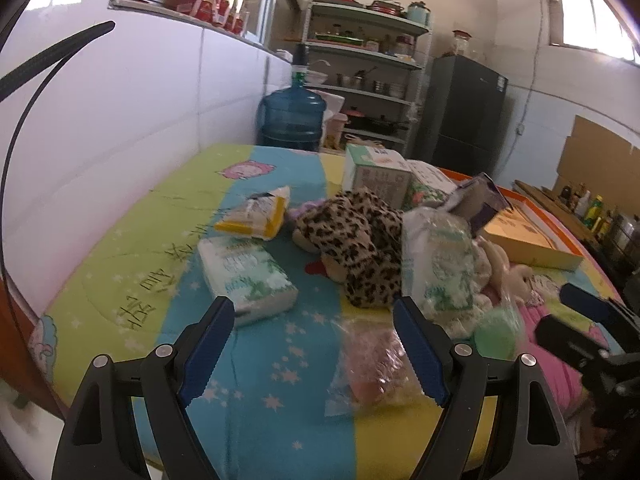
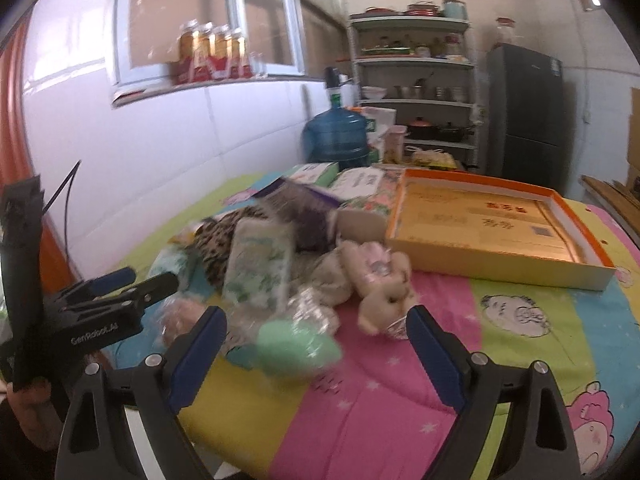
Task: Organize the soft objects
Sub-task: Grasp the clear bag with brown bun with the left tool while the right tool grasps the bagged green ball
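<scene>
On the striped cartoon-print cloth (image 1: pixel 256 364) covering the worktop lies a loose heap of soft things: a leopard-print plush toy (image 1: pixel 360 240) sits in the middle, with a beige stuffed animal in a pink outfit (image 2: pixel 376 280) to its right and a crinkly white-and-green plastic pack of tissues (image 1: pixel 436 268) leaning between them. A second white-and-green tissue pack (image 1: pixel 248 276) lies flat to the left of the leopard toy, and a yellow-edged tissue pack (image 1: pixel 256 216) rests just behind it. Nearer the front edge, a clear bag holding something pinkish (image 1: pixel 372 364) lies beside a mint-green round soft object (image 2: pixel 296 344), which is blurred. Behind the heap stand pale green cartons (image 1: pixel 376 172), and a shallow orange-rimmed cardboard box (image 2: pixel 500 228) lies open to the right. The left claw (image 1: pixel 320 348) hovers above the front of the cloth with its blue-padded jaws spread wide and nothing between them; the right claw (image 2: pixel 316 356) is likewise spread and empty, low over the green object. A blue water jug (image 1: pixel 292 116) stands beyond the worktop.
</scene>
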A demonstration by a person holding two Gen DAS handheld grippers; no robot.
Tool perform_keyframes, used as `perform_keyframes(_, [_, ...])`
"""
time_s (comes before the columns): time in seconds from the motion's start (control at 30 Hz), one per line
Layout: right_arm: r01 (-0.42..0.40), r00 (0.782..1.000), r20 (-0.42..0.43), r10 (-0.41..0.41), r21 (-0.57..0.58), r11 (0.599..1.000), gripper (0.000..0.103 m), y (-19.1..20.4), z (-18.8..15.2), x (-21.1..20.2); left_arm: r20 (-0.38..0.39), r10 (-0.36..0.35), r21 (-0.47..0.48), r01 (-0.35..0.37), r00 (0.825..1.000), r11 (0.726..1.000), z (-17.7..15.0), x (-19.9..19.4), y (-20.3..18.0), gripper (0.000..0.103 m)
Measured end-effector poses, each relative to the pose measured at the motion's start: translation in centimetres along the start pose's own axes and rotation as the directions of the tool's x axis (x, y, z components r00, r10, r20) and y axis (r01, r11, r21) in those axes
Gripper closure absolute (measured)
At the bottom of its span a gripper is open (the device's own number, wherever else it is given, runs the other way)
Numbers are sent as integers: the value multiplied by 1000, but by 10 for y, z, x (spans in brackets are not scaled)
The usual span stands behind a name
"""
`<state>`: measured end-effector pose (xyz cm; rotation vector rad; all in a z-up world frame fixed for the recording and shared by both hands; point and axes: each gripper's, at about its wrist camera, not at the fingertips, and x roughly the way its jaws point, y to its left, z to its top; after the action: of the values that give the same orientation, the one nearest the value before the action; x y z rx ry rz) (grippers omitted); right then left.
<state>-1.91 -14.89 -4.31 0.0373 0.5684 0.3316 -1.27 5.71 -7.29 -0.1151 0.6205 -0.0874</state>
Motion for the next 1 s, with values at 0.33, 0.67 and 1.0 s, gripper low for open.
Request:
perform_keyframes(0.33, [-31, 998, -59, 28, -49, 998, 13, 4, -13, 16, -39, -75, 34, 77, 996, 996, -14, 9, -16, 20])
perform_keyframes(0.67, [-73, 994, -88, 69, -37, 997, 22, 4, -12, 33, -47, -145, 23, 146, 988, 989, -18, 18, -22, 27])
perform_keyframes(1.0, [-115, 987, -116, 114, -8, 993, 50, -1, -14, 44, -42, -216, 51, 218, 976, 975, -20, 16, -29, 52])
